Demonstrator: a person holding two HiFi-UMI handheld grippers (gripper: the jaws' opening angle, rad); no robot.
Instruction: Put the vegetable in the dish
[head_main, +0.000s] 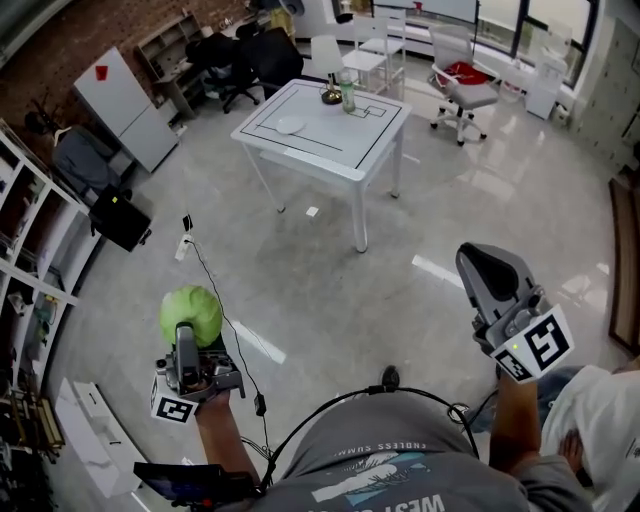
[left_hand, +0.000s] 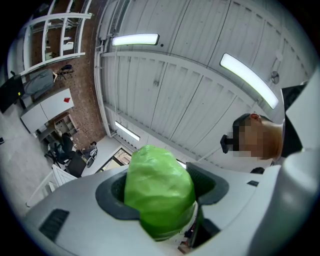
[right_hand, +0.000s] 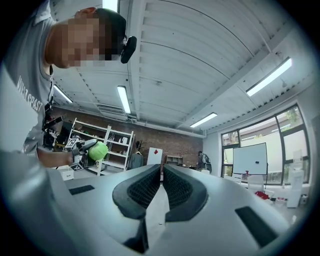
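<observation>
While the white dish (head_main: 290, 124) waits on the far white surface (head_main: 335, 152), the person stands well back from it on the open floor (head_main: 350, 290), so the job looks to be at the carrying stage, with nothing placed yet. The left gripper (head_main: 188, 338) is clamped on the green cabbage (left_hand: 159, 192): its dark pads press on both sides of the lower half, the jaws are spread wide to take it, and most of the round head bulges out above them. The right gripper (right_hand: 161, 181) is on the right with its ribbed pads drawn together and nothing between them. I judge the main risk to be the grip itself. The cabbage is round and glossy and is pinched below its middle, so a jolt or a tilt of the hand on the way could squeeze it up and out of the jaws onto the floor. A black cable (head_main: 213, 290) trails across the floor just ahead of the left hand and could catch a foot. At the surface, a dark bowl (head_main: 330, 96) and a bottle (head_main: 347, 93) stand at the far edge, near the dish but apart from it, and a wide approach could knock them. The dish also looks shallow, so a cabbage released off-centre or from too high would likely roll off it.
</observation>
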